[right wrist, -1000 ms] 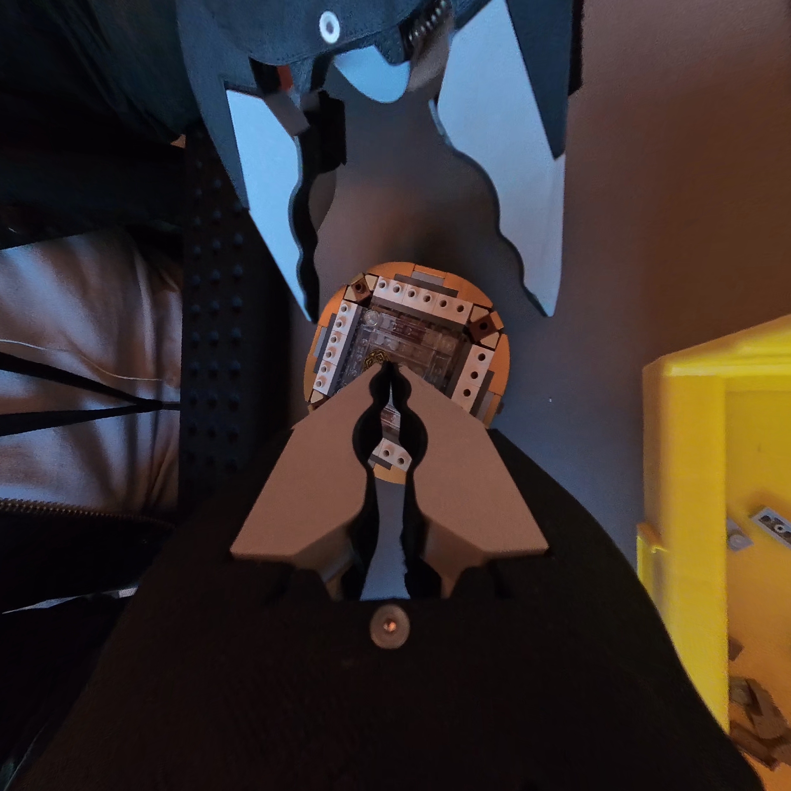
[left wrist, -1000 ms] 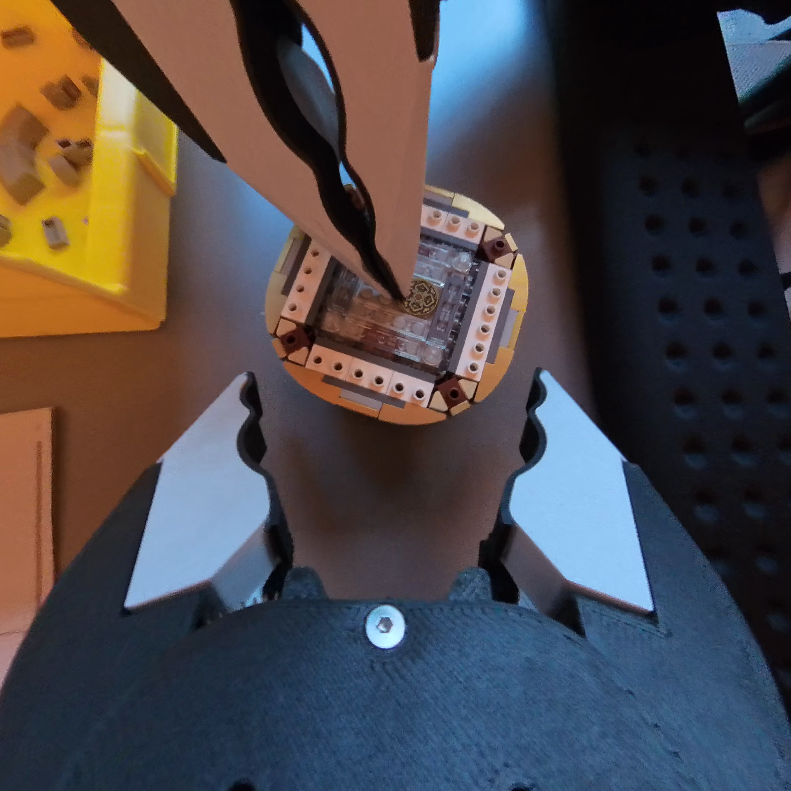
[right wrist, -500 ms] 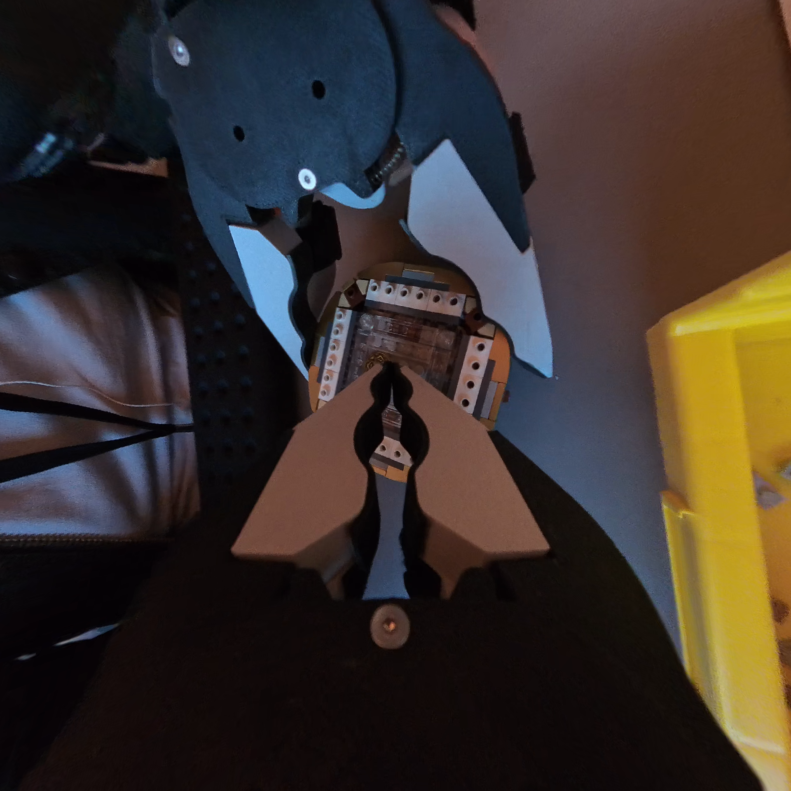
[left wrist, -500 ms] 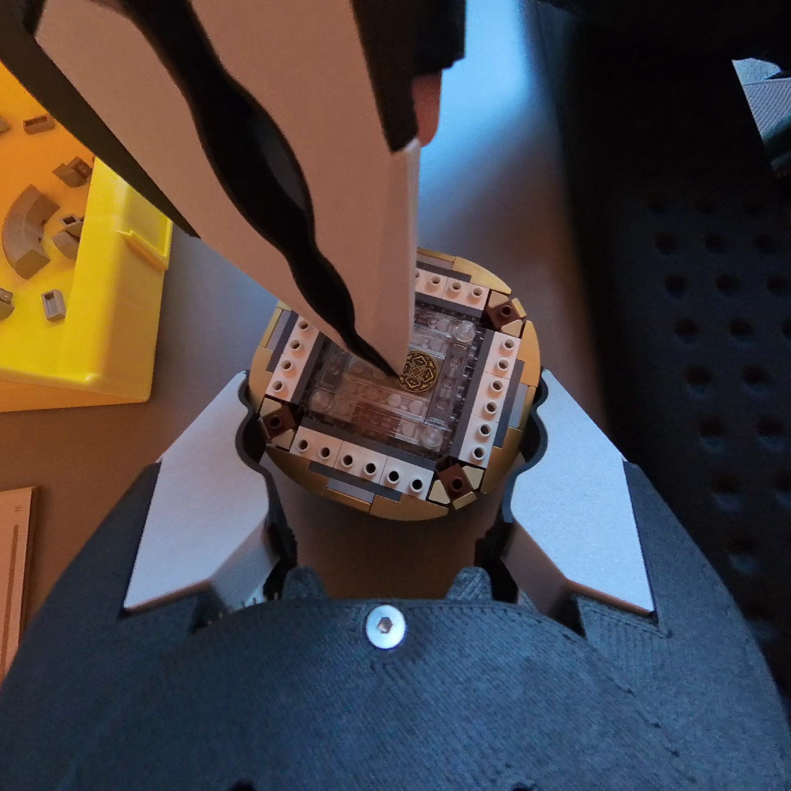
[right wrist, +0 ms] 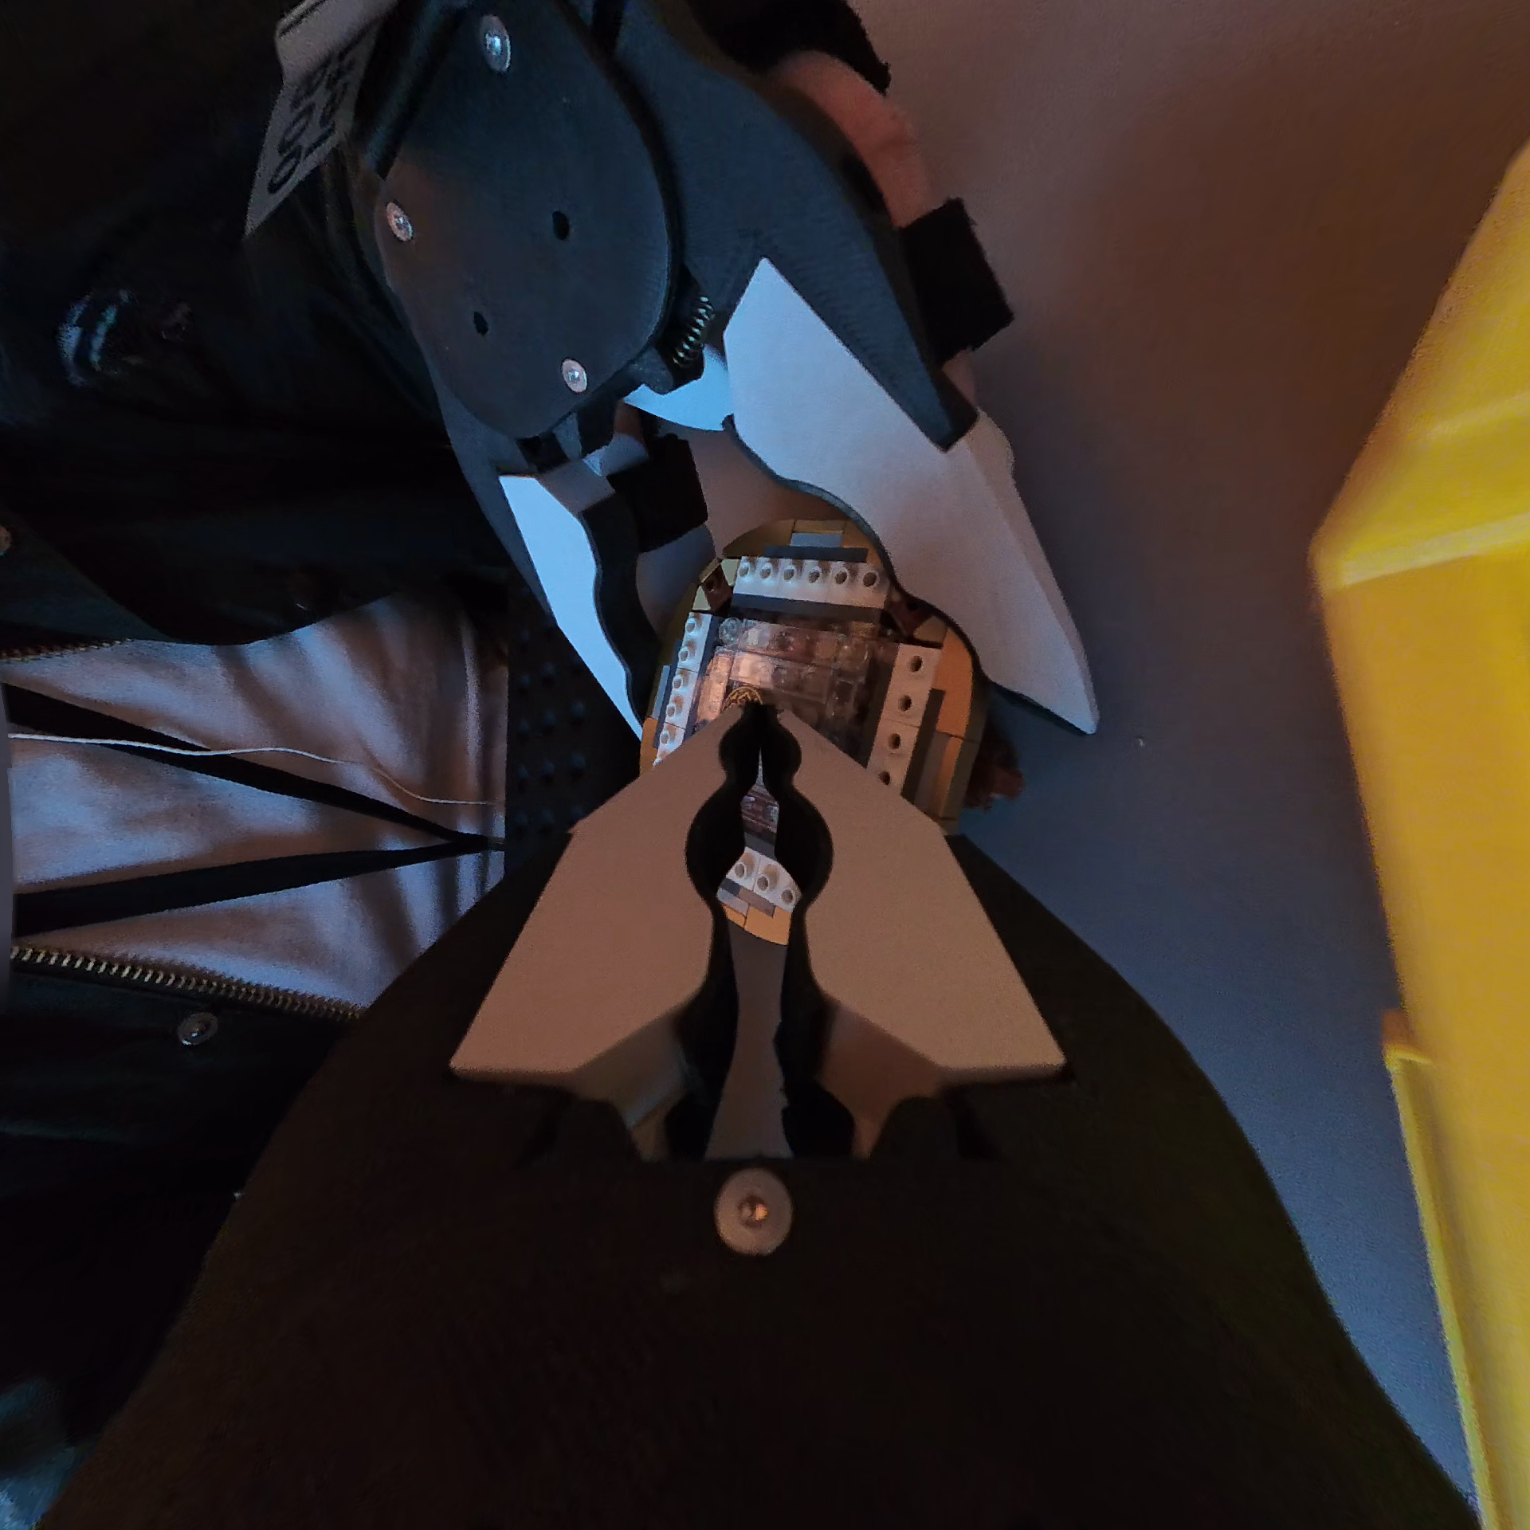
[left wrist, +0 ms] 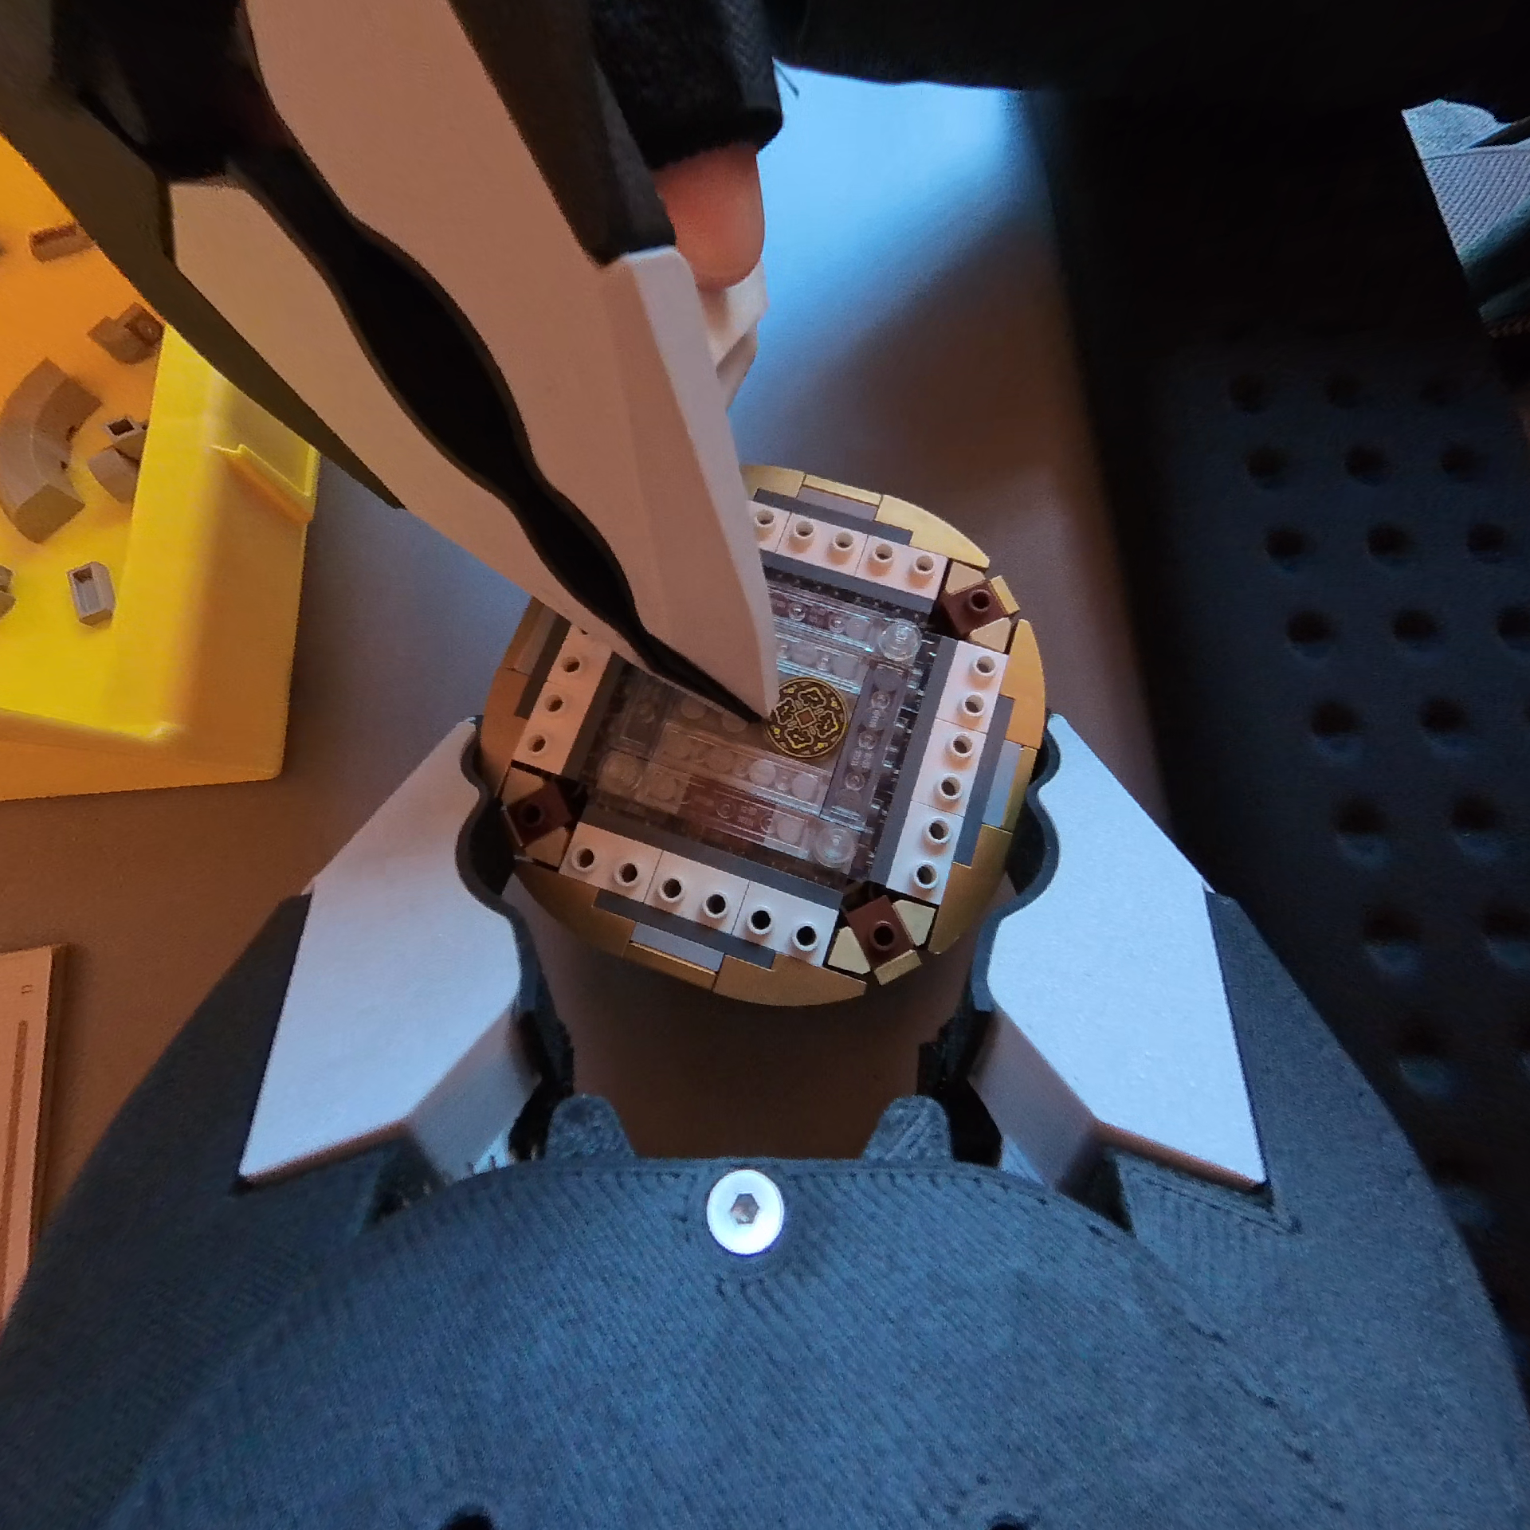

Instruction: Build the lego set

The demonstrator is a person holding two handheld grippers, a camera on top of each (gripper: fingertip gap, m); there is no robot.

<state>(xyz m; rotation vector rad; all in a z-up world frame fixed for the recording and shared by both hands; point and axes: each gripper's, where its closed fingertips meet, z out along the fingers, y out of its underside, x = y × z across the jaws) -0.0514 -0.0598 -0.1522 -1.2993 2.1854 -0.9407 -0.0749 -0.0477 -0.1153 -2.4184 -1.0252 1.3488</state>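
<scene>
Model: round lego build [left wrist: 762, 745] with a gold rim, a square frame of white studded bricks, dark brown corner pieces, grey strips and a clear centre panel.
Medallion: black-and-gold round tile [left wrist: 807, 716] set on the clear panel, right of centre.
Model position: on the brown counter [left wrist: 165, 853], between the two fingers of the left gripper [left wrist: 757, 807].
Left gripper: spread wide; both inner edges sit just beside or against the model's rim, and contact cannot be confirmed.
Right gripper: fingers pressed together at the tip [right wrist: 757, 716]; the tip rests on the clear panel just left of the medallion. Whether a piece is pinched cannot be told.
Left wrist view only: yellow bin [left wrist: 141, 579] at far left holding loose grey pieces, among them a curved one [left wrist: 37, 464]; a pale sheet [left wrist: 25, 1101] at the near left edge; a fingertip [left wrist: 716, 215] behind the right gripper.
Right wrist view only: underside of the left gripper body with screws and a spring [right wrist: 691, 327]; a person's jacket with a zipper [right wrist: 182, 981] on the left.
Both views: black perforated mat [left wrist: 1341, 662] beside the model.
</scene>
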